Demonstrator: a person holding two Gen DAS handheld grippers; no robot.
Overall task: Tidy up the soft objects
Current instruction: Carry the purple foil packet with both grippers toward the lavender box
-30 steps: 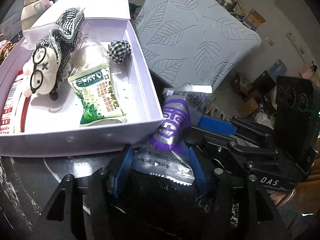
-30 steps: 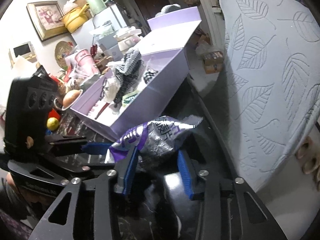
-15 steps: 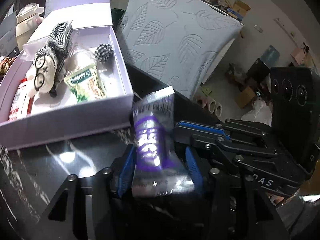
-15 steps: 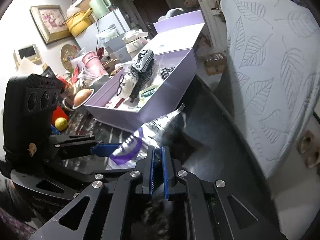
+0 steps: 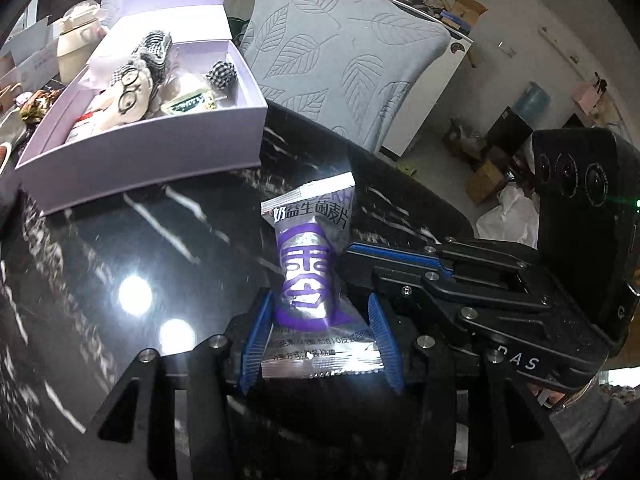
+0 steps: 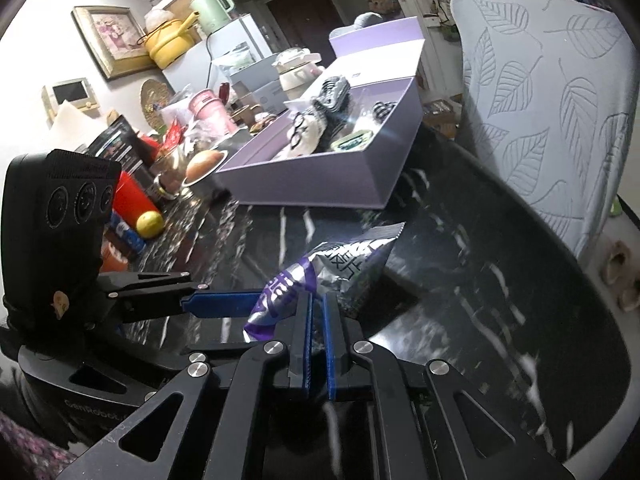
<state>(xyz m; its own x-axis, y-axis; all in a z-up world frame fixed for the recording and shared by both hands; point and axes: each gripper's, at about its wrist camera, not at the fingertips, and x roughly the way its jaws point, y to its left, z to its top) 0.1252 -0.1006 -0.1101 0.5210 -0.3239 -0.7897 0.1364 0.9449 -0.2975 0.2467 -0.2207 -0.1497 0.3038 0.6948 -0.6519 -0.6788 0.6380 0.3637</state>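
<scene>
Silver-and-purple foil snack packet (image 5: 310,280) gripped by left gripper (image 5: 320,336) fingers, right gripper (image 6: 316,340) fingers pinching its edge (above black marble surface (image 5: 160,248)), open lilac cardboard box (image 5: 160,152) beyond

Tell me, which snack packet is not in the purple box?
The silver and purple packet. Both grippers hold it above the black table, while the green packet lies inside the purple box beside the plush doll.

Bare tabletop (image 5: 168,240) ahead-left of left claw (image 5: 320,320); box (image 5: 160,152) wall blocks beyond; chair (image 5: 344,60) ahead-right; right claw (image 5: 400,256) crowds right side.
</scene>
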